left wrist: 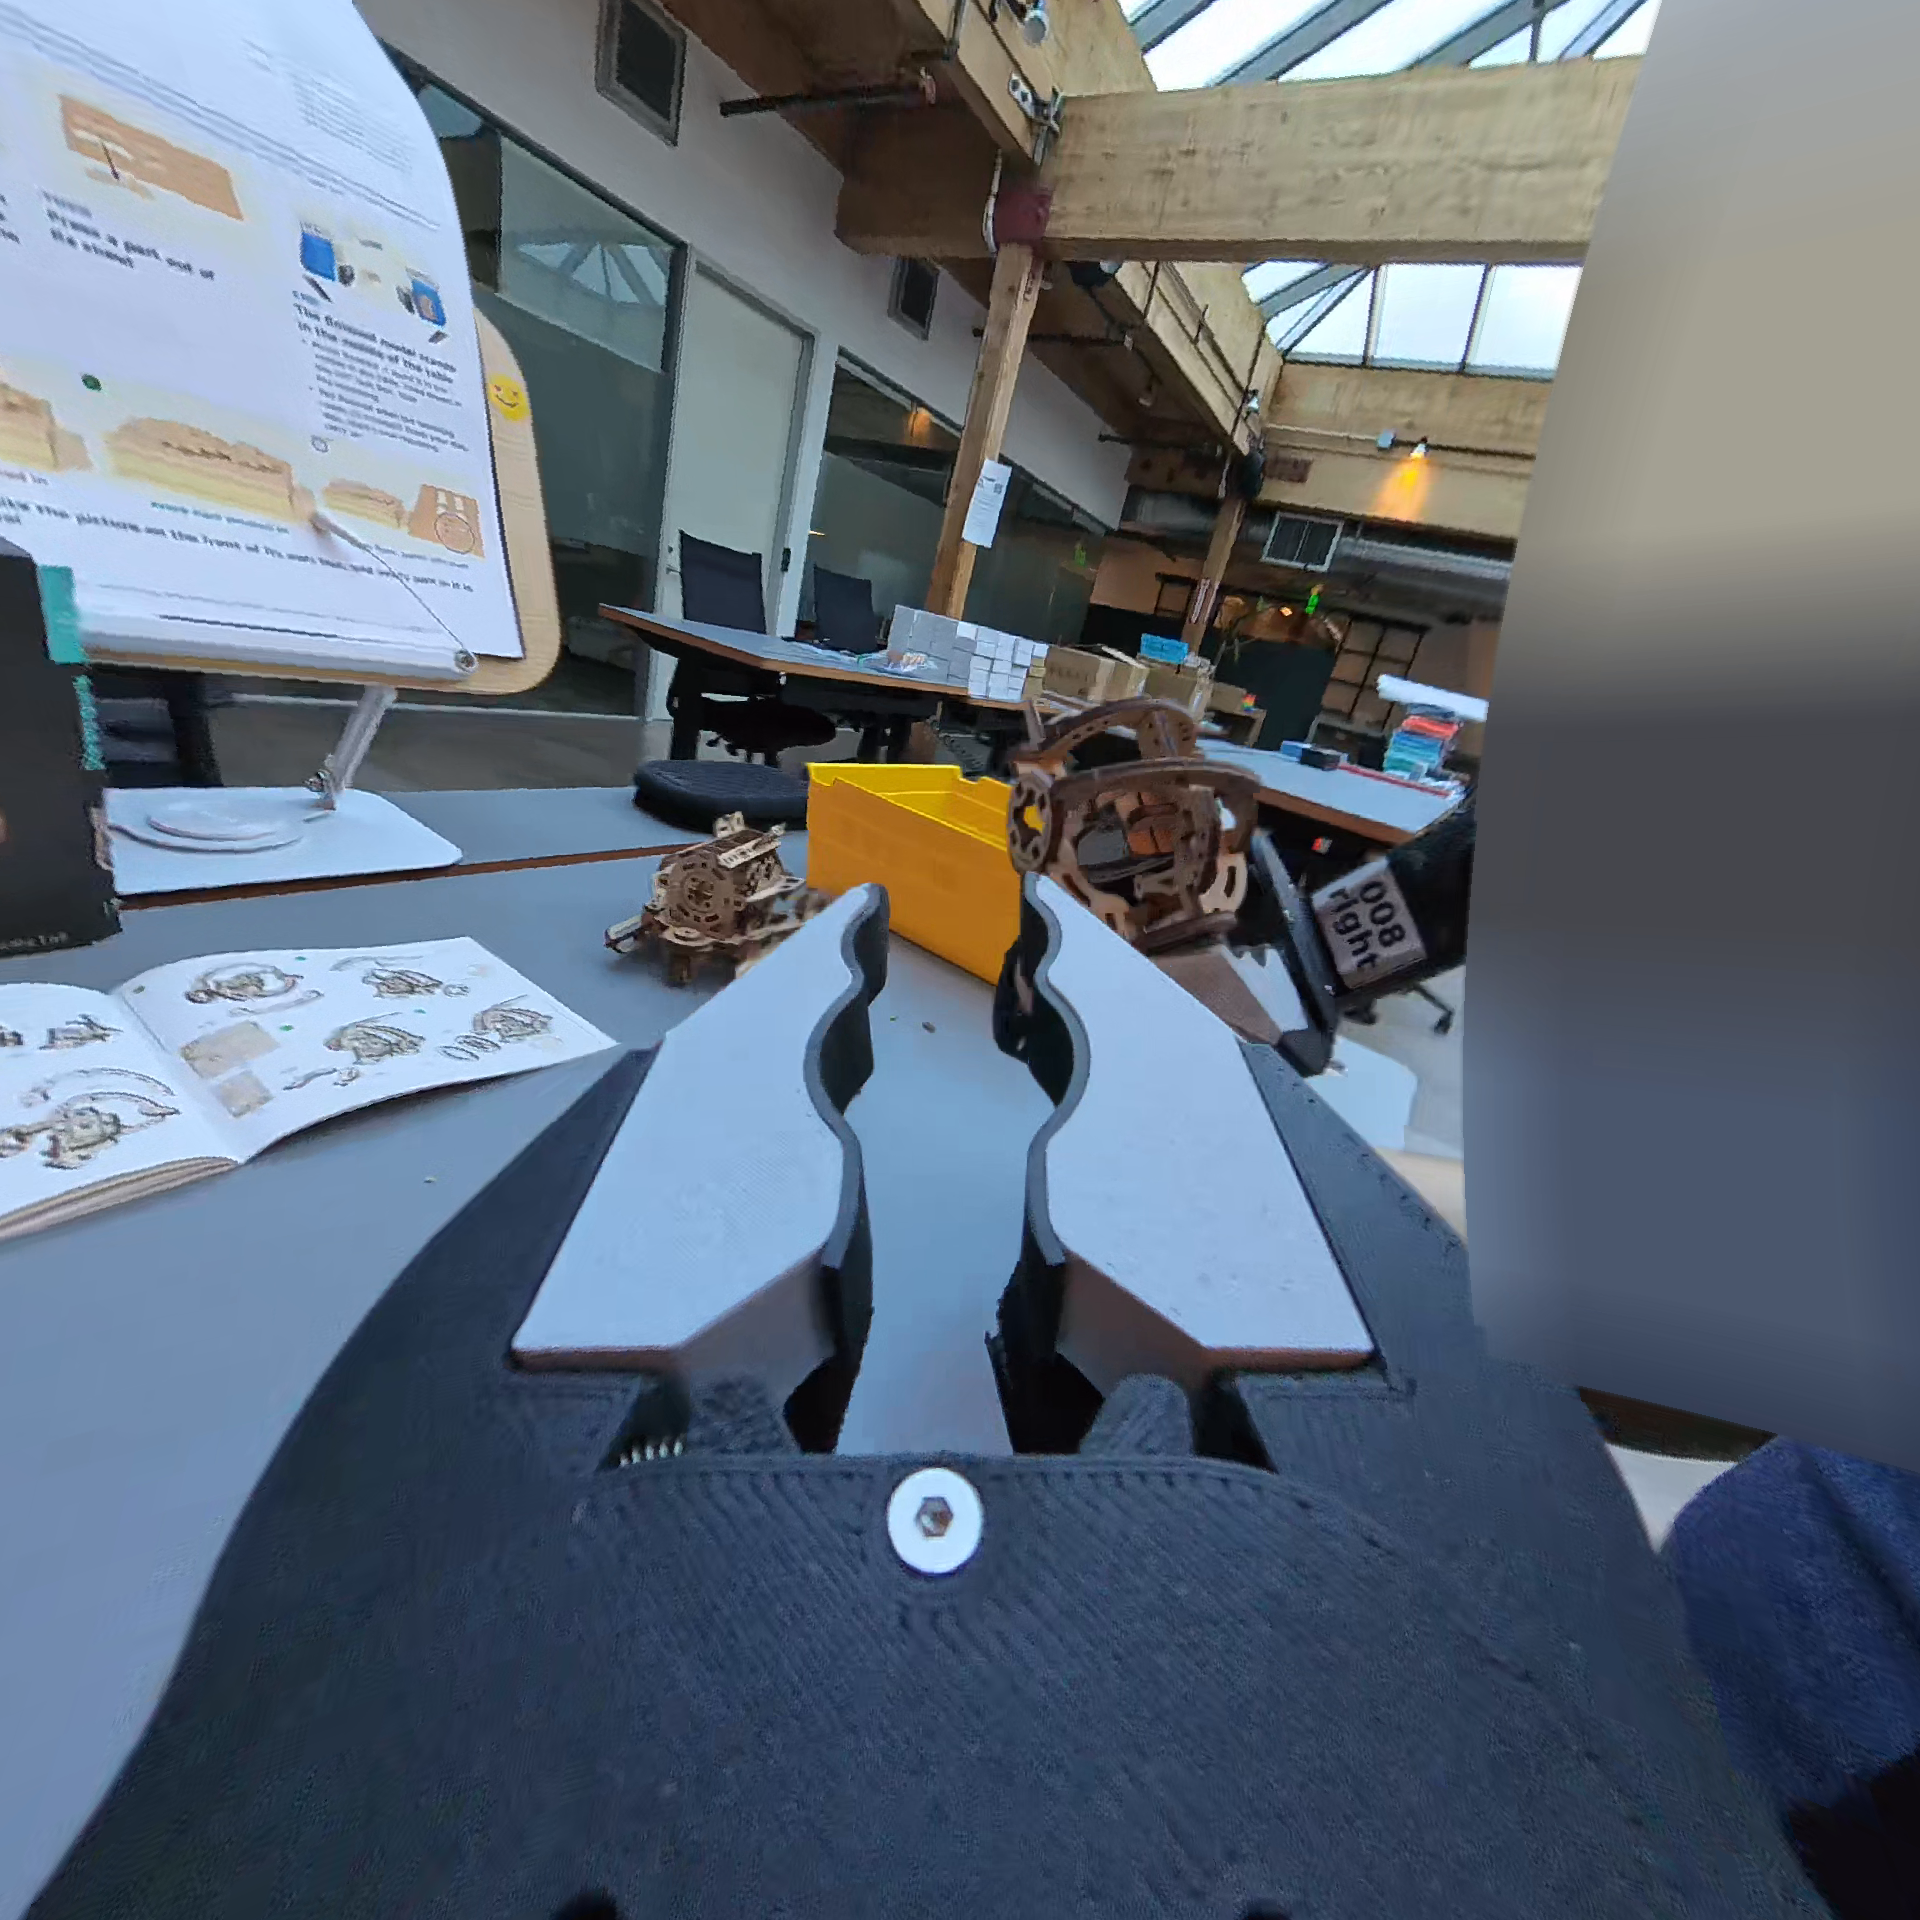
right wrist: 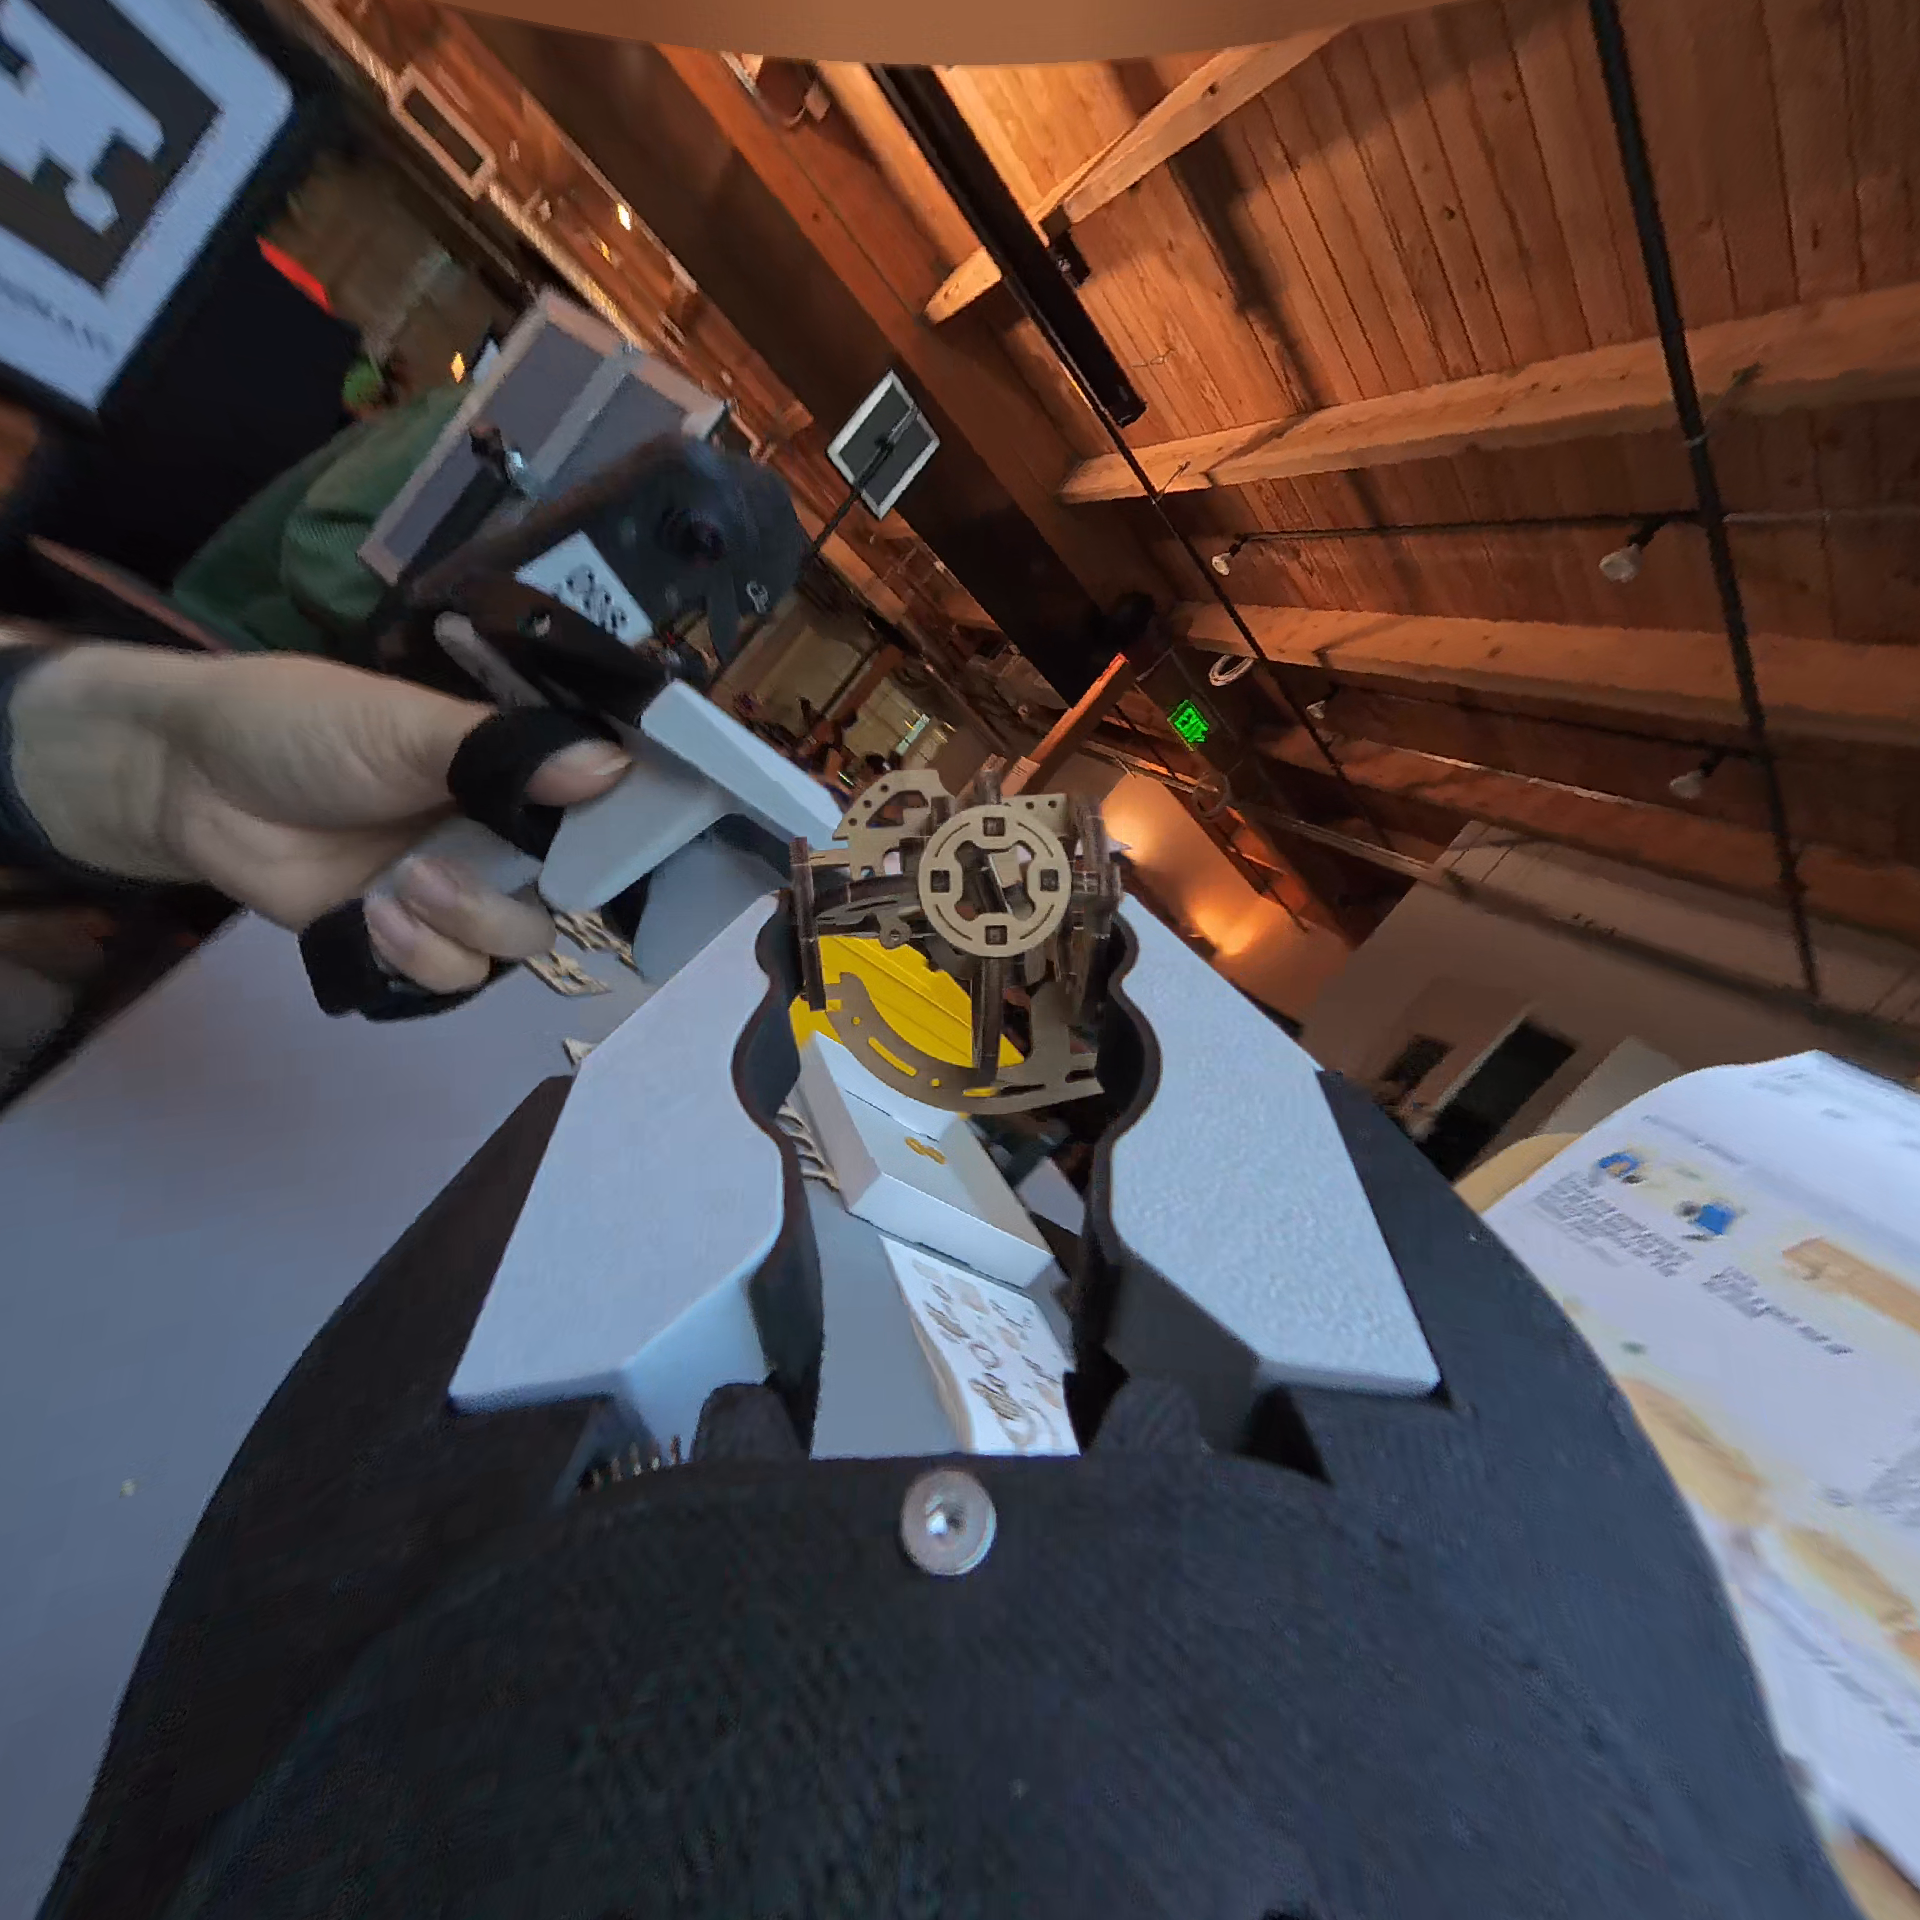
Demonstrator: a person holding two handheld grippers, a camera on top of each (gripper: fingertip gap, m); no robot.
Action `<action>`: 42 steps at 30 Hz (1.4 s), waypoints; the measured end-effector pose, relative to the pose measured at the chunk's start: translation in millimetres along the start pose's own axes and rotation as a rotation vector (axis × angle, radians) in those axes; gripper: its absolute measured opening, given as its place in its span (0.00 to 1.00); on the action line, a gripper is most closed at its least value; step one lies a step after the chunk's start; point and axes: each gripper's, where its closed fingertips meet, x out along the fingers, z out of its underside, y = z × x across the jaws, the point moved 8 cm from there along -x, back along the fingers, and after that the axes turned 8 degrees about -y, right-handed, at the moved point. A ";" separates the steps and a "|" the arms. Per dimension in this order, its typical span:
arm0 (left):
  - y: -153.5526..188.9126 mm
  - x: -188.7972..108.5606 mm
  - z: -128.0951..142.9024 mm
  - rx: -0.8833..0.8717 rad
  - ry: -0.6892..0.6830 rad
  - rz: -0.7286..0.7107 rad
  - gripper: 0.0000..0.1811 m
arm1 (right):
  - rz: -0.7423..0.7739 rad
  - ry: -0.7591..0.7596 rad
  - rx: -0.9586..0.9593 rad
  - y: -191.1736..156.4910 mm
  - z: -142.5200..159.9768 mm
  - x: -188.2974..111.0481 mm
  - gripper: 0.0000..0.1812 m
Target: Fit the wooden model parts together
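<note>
From the left wrist view, the left gripper (left wrist: 956, 940) is hovering over the grey table (left wrist: 312, 1299), its wavy-edged grey fingers (left wrist: 748, 1143) standing apart with only bare tabletop between them. The fingers are matte printed plastic, lined with black rubbery pads, set in a ridged black body. At about one o'clock the wooden model (left wrist: 1127, 831), a dark brown openwork ball of laser-cut rings and gears, is being held up off the table by the right gripper (left wrist: 1299, 935), which is carrying a small printed label. A second, paler wooden model (left wrist: 717, 899) is sitting on the table at eleven o'clock, just beside a yellow plastic bin (left wrist: 914, 852). An open instruction booklet (left wrist: 260, 1049) is lying at nine o'clock, and a printed sheet on a stand (left wrist: 239, 343) is rising at ten o'clock; both are bearing writing and pictures.

From the right wrist view, the right gripper (right wrist: 951, 935) is clamping the wooden model (right wrist: 966, 935) at its tips, the round slotted hub facing the camera and thin plywood plates fanning out below it. At ten o'clock a hand (right wrist: 270, 790) in a black fingerless glove is gripping the left gripper (right wrist: 748, 831), whose grey fingertips are almost touching the model's left edge. A white box (right wrist: 925, 1174) is lying on the table beneath.
</note>
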 end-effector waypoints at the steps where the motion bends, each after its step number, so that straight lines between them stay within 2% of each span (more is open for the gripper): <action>1: -1.8 -0.3 0.8 -0.050 0.003 0.035 0.12 | -0.018 0.019 0.058 2.6 0.2 -0.4 0.30; 6: -4.7 8.6 9.4 -0.292 -0.021 0.298 0.10 | -0.095 0.103 0.309 11.1 5.2 0.1 0.30; 9: -5.7 13.6 10.6 -0.381 -0.001 0.403 0.08 | -0.107 0.108 0.334 11.8 8.0 -0.1 0.30; 12: -7.3 17.2 10.3 -0.410 0.007 0.450 0.06 | -0.139 0.102 0.348 9.7 9.5 1.7 0.30; 16: -5.7 22.6 13.7 -0.454 -0.045 0.524 0.03 | -0.172 0.096 0.361 6.7 12.6 3.7 0.30; 22: -7.8 22.3 17.3 -0.497 -0.024 0.581 0.01 | -0.225 0.088 0.388 4.5 17.3 6.0 0.30; 27: -11.2 20.4 22.0 -0.509 -0.036 0.570 0.01 | -0.258 0.076 0.402 3.3 21.5 7.6 0.30; 31: -15.2 19.8 22.4 -0.551 -0.021 0.556 0.02 | -0.258 0.067 0.365 1.5 22.0 7.6 0.30; 37: -17.2 21.5 25.5 -0.588 -0.070 0.561 0.01 | -0.261 0.033 0.323 -0.3 24.5 8.0 0.30; 42: -17.8 21.9 31.5 -0.668 -0.099 0.614 0.01 | -0.268 0.004 0.255 -2.3 24.4 7.5 0.30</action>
